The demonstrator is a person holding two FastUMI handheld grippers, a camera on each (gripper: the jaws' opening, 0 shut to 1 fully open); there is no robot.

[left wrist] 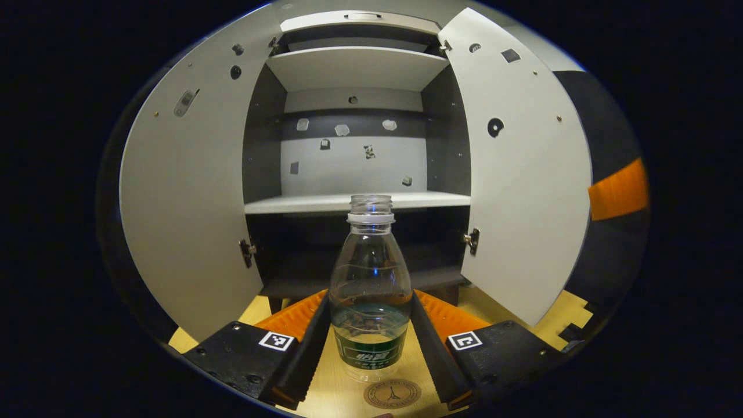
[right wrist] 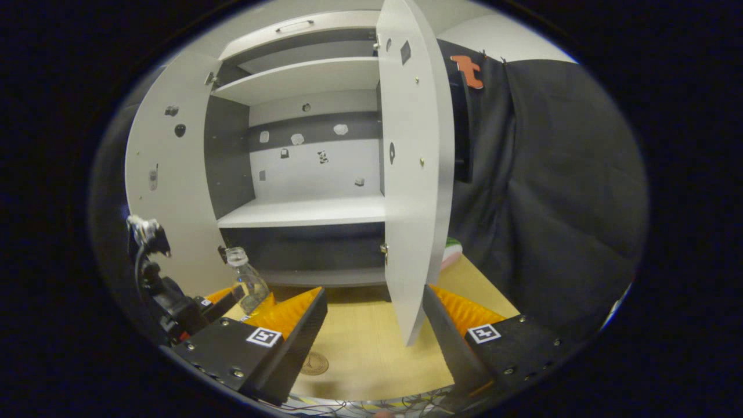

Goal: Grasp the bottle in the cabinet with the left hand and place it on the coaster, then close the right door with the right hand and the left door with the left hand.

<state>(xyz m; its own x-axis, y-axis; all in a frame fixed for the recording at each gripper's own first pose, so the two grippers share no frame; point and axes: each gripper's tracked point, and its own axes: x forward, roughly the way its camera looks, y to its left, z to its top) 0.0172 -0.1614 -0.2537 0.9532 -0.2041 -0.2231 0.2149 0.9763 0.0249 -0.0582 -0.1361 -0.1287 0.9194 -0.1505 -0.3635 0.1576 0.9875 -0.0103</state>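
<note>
Clearly light and thin-walled, the plastic bottle (left wrist: 370, 284) could dent or slip, so its lower body is the best hold; there the left gripper (left wrist: 370, 348) has its jaws pinching it. Clear, uncapped, green-labelled, nearly empty, it is upright over the desk (left wrist: 331, 389), just behind the coaster (left wrist: 392, 393). The right gripper (right wrist: 371, 342) has its jaws spread.

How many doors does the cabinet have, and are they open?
2. The left door and the right door both stand open.

Clear capless bottle (left wrist: 370, 278) upright above coaster (left wrist: 392, 393); both cabinet doors (left wrist: 186, 197) open.
</note>
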